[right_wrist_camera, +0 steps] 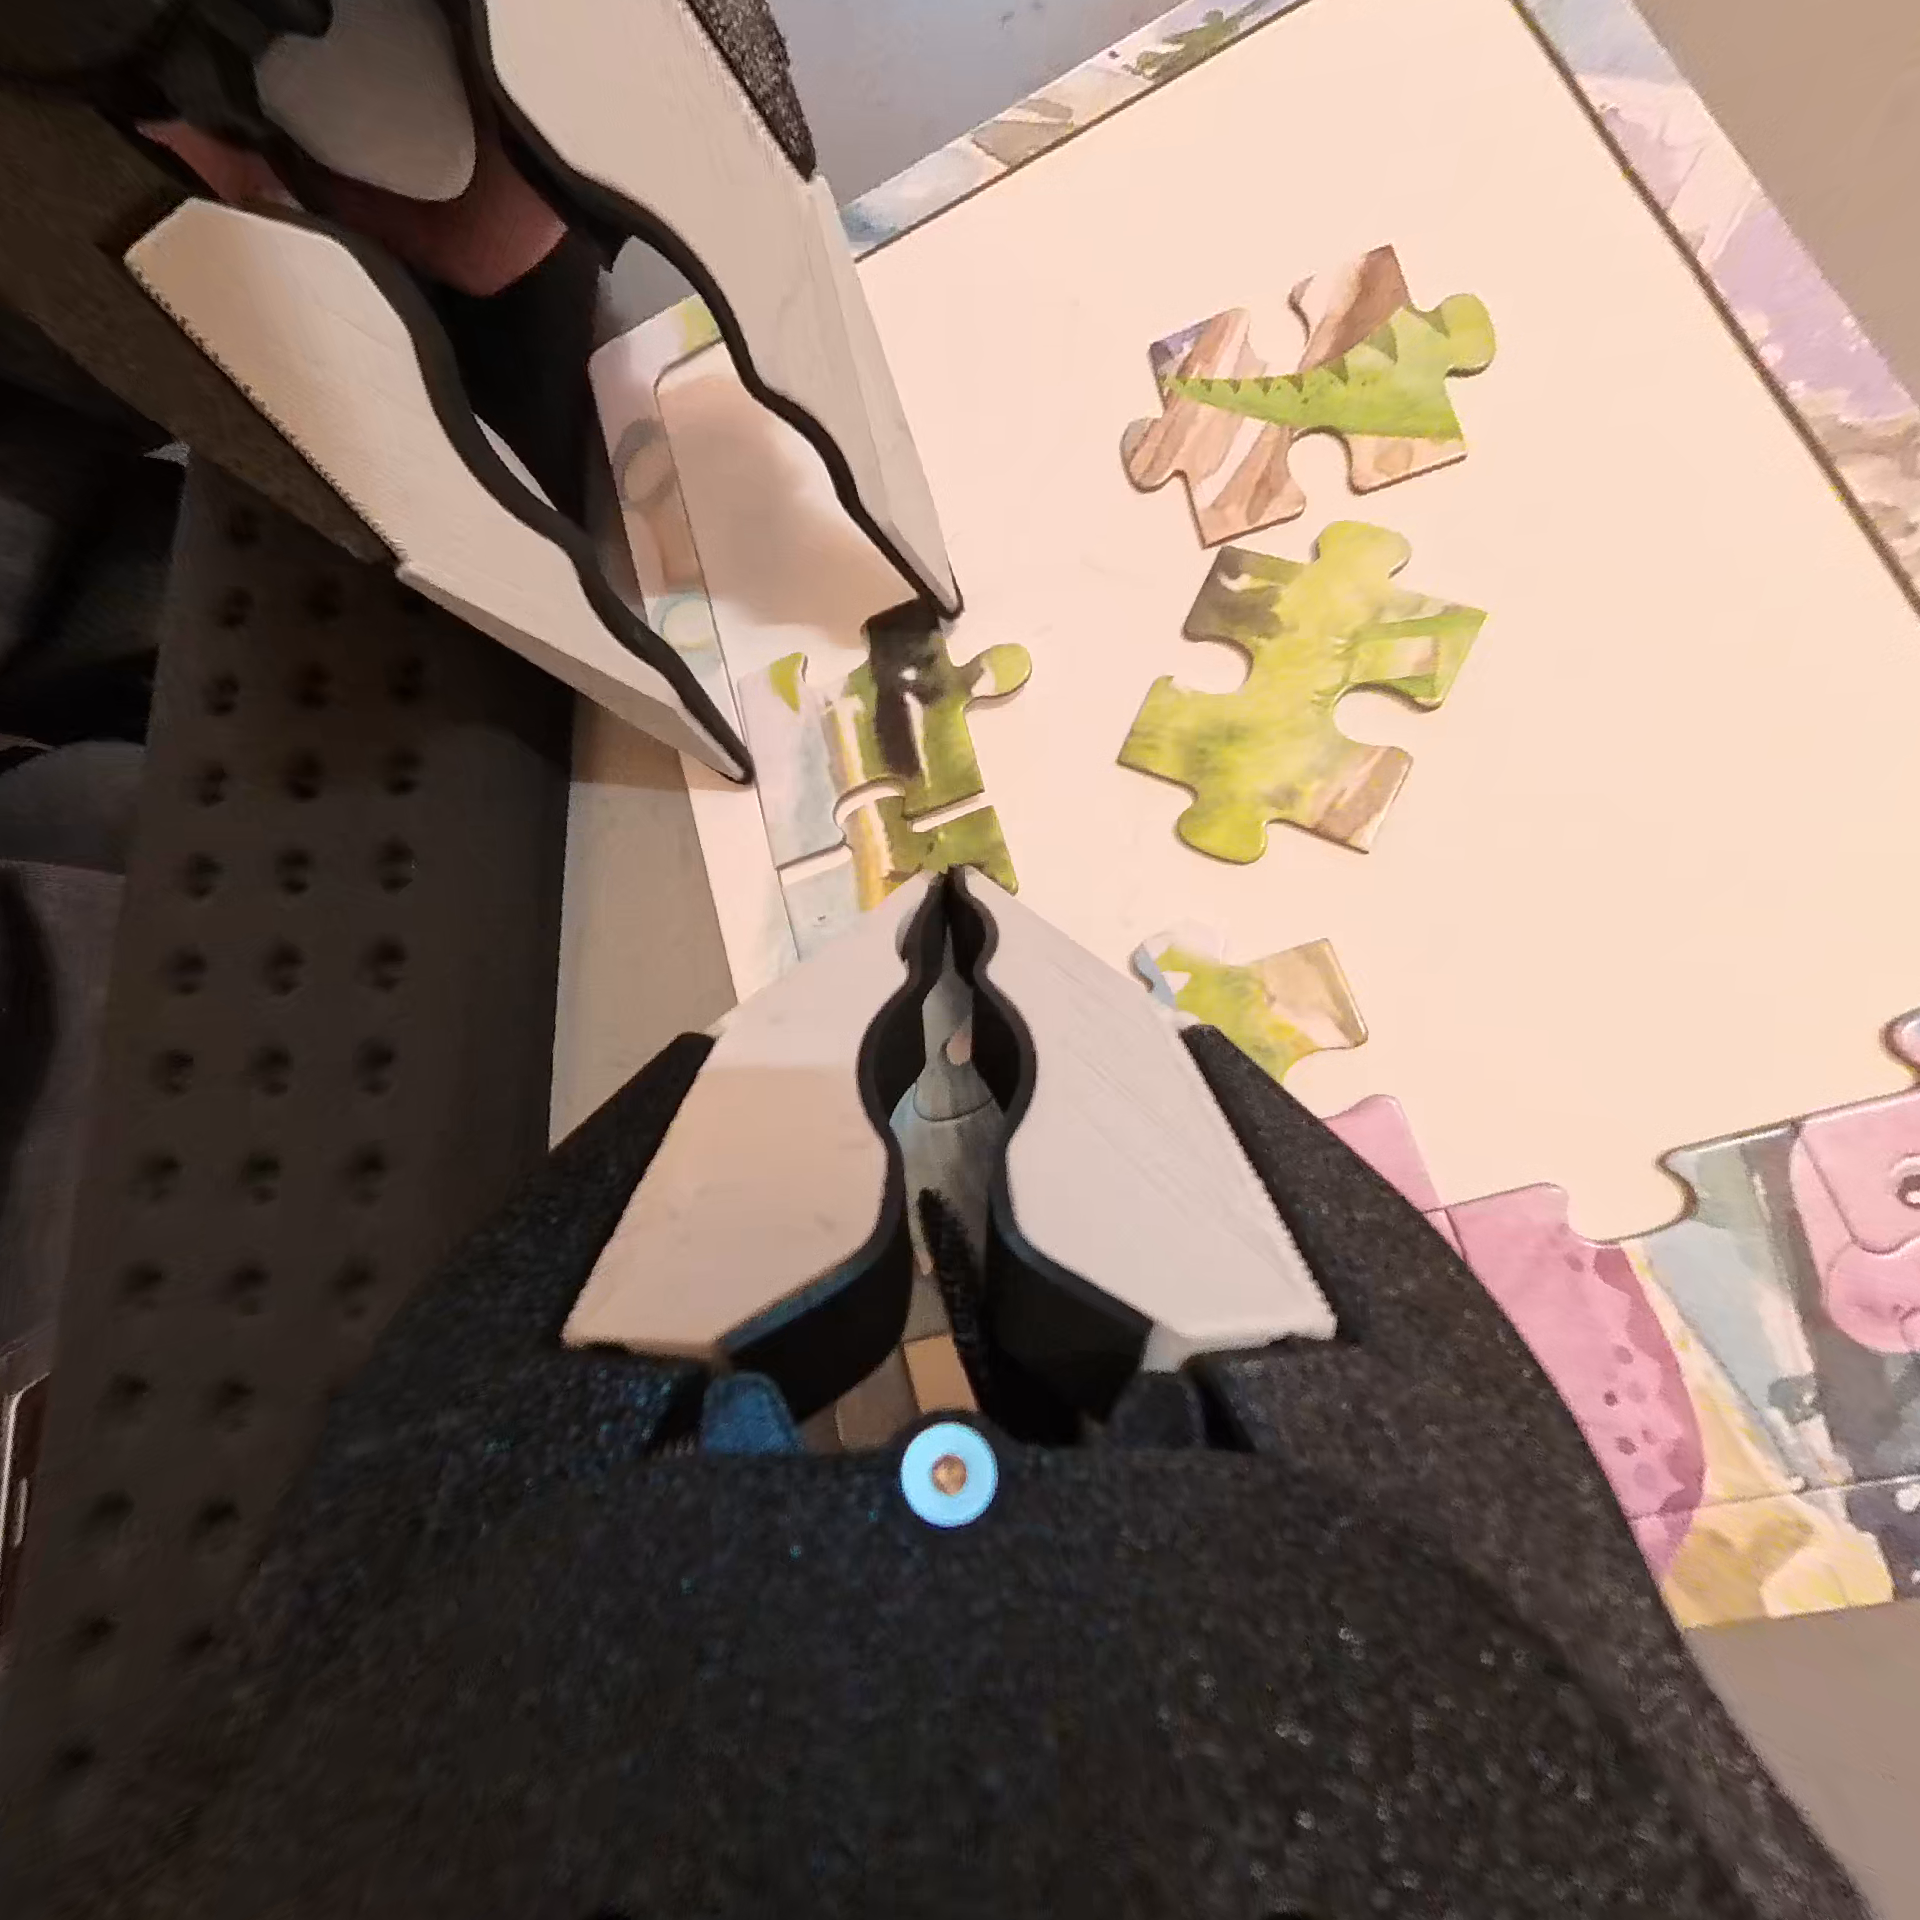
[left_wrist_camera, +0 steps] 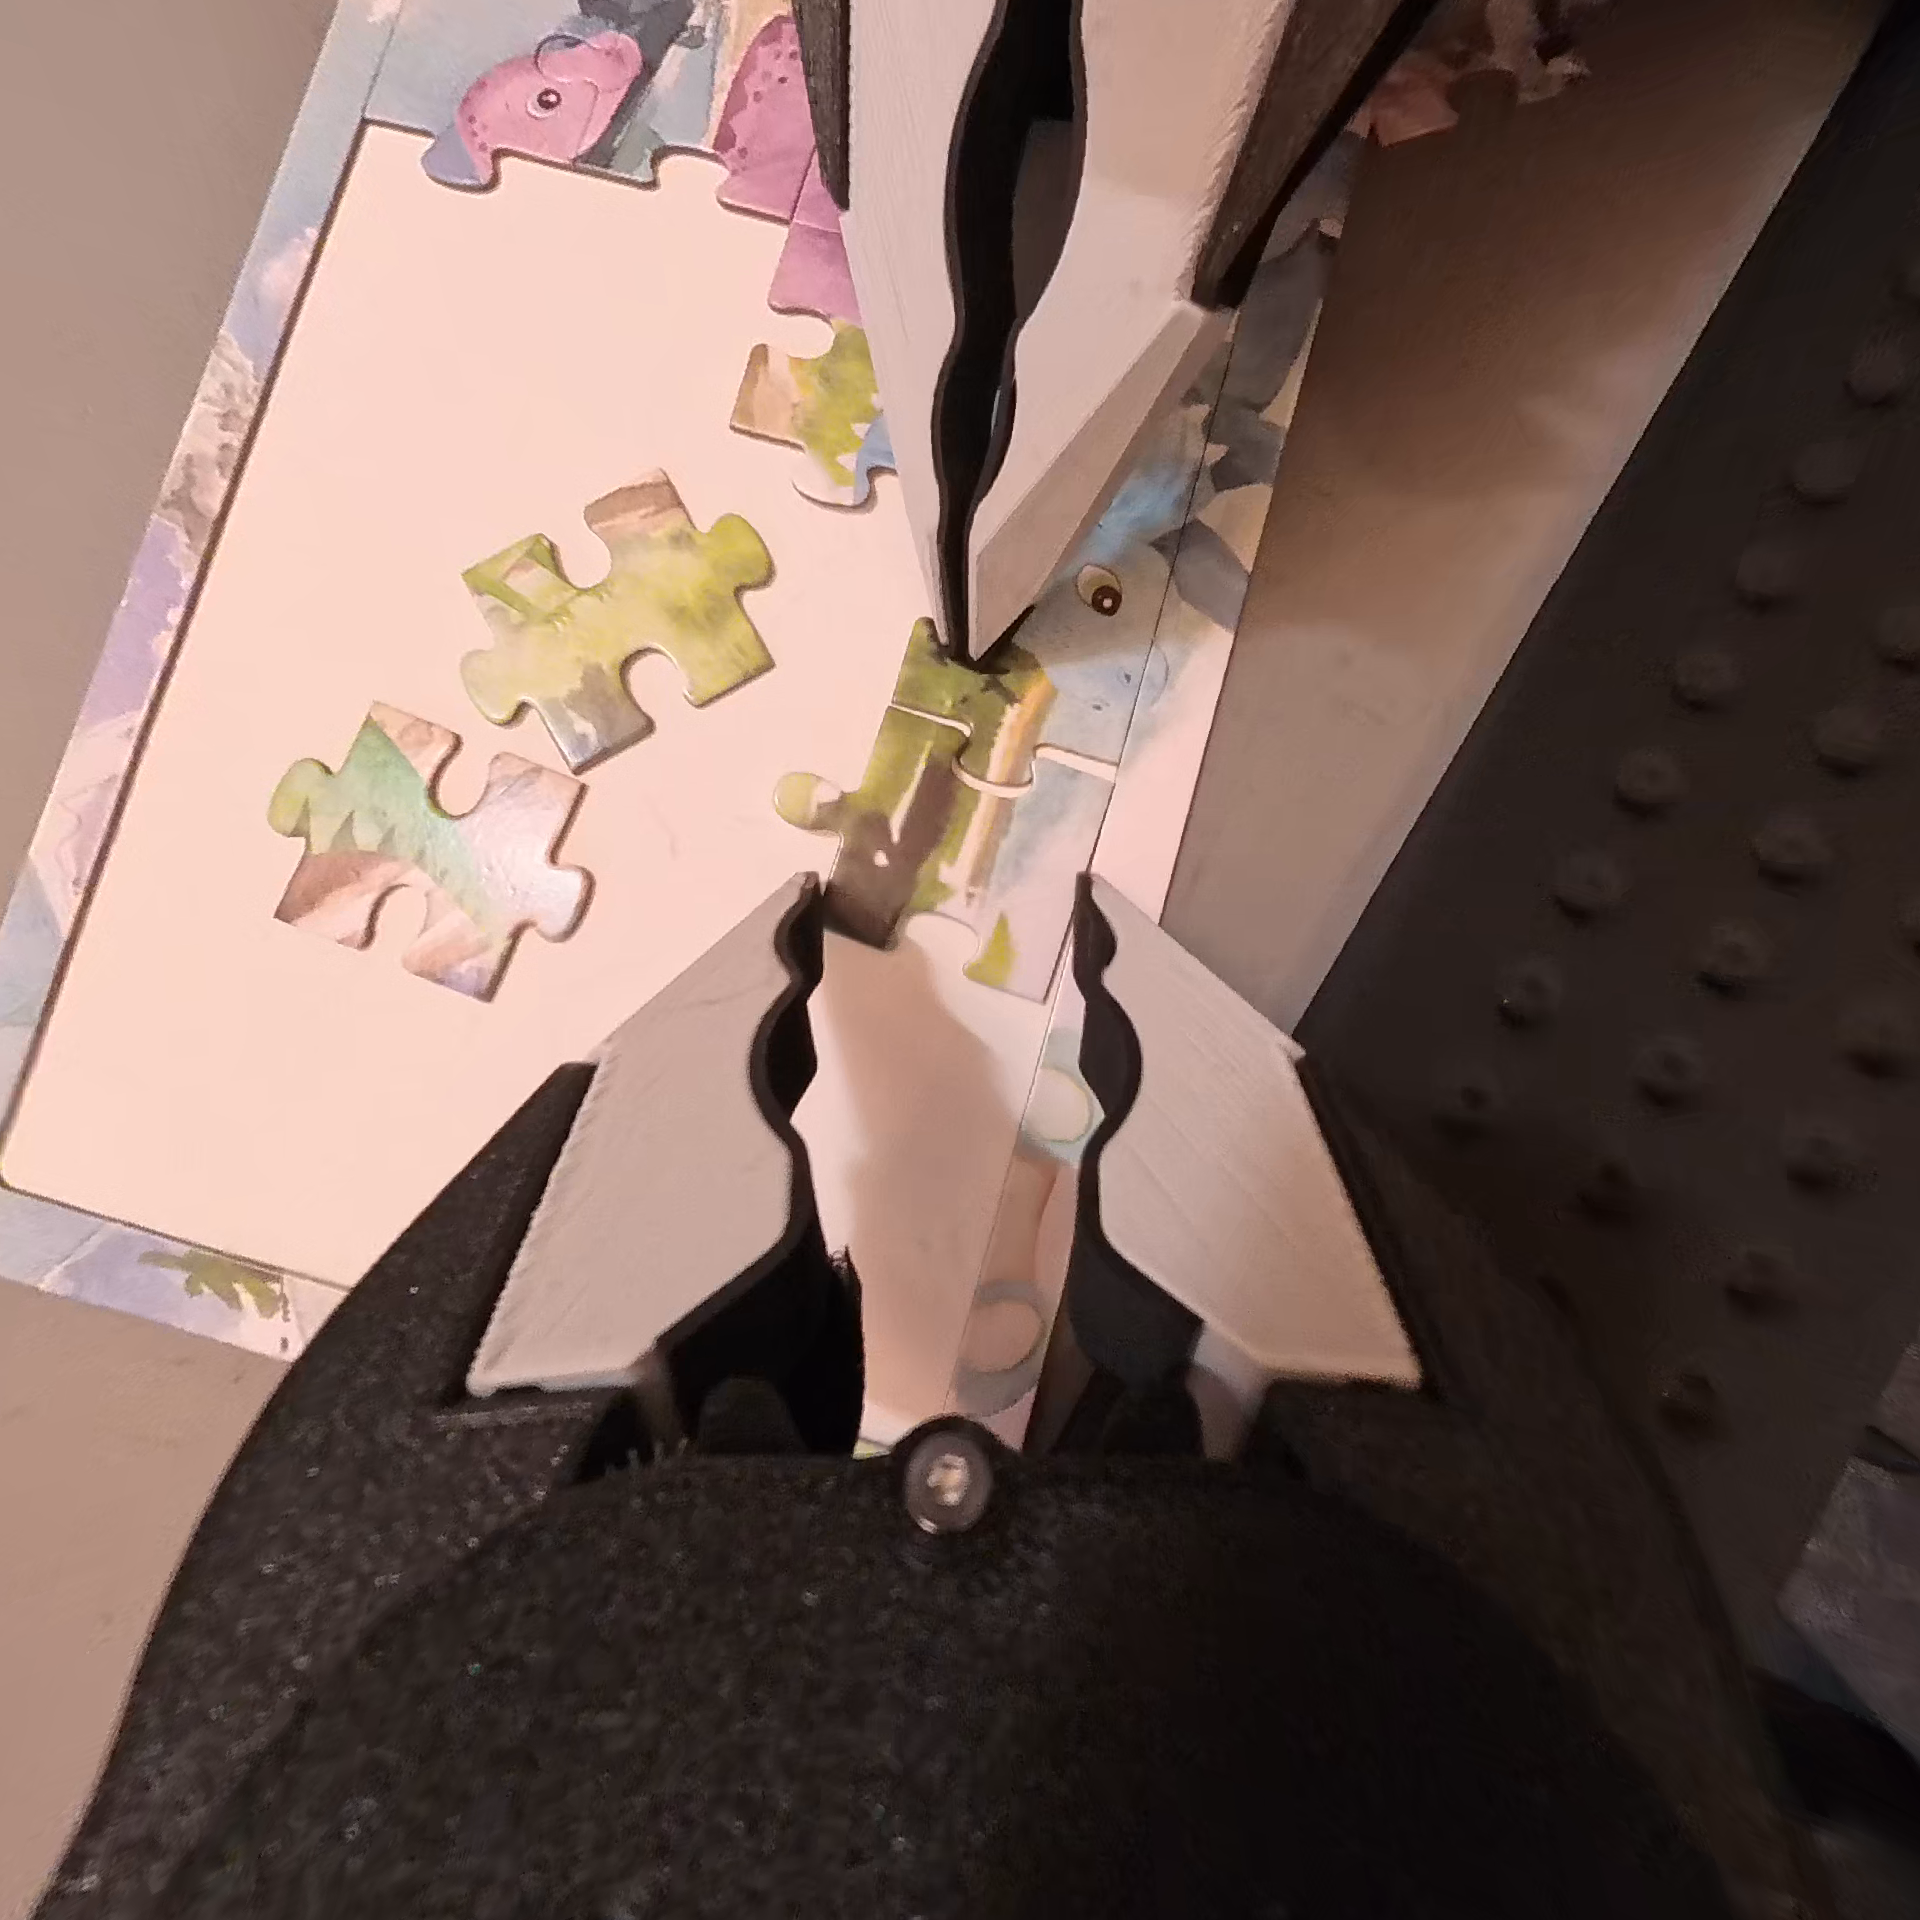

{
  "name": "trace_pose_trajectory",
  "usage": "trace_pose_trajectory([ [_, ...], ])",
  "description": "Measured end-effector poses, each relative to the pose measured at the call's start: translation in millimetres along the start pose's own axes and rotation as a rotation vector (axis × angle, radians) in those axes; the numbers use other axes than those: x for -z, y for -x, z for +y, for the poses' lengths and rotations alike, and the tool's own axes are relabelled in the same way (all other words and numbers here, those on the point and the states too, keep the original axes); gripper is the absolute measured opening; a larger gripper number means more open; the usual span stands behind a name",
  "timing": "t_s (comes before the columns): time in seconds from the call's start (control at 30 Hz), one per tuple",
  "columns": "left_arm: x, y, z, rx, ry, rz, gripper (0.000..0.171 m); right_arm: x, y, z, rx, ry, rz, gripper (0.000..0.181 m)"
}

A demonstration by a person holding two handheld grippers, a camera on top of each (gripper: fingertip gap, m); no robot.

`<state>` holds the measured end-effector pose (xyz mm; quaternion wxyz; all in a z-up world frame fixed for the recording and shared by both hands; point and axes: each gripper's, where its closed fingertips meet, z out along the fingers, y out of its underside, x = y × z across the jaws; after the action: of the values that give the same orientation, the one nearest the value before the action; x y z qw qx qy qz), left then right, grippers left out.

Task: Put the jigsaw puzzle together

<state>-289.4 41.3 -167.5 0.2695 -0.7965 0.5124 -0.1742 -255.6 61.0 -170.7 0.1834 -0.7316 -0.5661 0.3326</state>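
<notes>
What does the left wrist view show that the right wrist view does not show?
Only the left wrist view: a blue cartoon animal's eye on the assembled edge, and the left gripper from behind, open.

Only the right wrist view: a person's hand behind the left gripper, and the right gripper from behind, shut.

Both: the puzzle tray, two loose green pieces, and the green piece being fitted.

Left claw [left_wrist_camera: 948, 883] — white fingers, black speckled body.

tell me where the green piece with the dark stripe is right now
The green piece with the dark stripe lies at the tray's right edge in the left wrist view, between the open left gripper and the shut right gripper.
</notes>
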Motion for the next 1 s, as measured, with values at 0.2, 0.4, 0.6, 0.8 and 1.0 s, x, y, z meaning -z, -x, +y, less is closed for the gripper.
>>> trace_pose_trajectory([
  [0.2, -3, -1, -2, 0.040, 0.019, -0.003, 0.048, 0, 0, 0, 0.009, -0.001, 0.013, 0.000],
  [0.4, -2, -2, -2, 0.089, 0.012, -0.027, 0.048, 0, 6, -8, 0.059, -0.015, 0.024, 0.000],
  [0.6, -2, -1, -1, 0.103, 0.003, -0.025, 0.048, -16, 25, -13, 0.116, -0.018, -0.014, 0.000],
  [0.8, 5, -8, -12, 0.093, -0.061, -0.017, 0.025, -16, 24, -10, 0.091, -0.001, -0.035, 0.000],
  [1.0, -3, -10, -3, 0.085, -0.013, -0.047, 0.011, -12, 32, -1, 0.109, 0.041, -0.043, 0.000],
])
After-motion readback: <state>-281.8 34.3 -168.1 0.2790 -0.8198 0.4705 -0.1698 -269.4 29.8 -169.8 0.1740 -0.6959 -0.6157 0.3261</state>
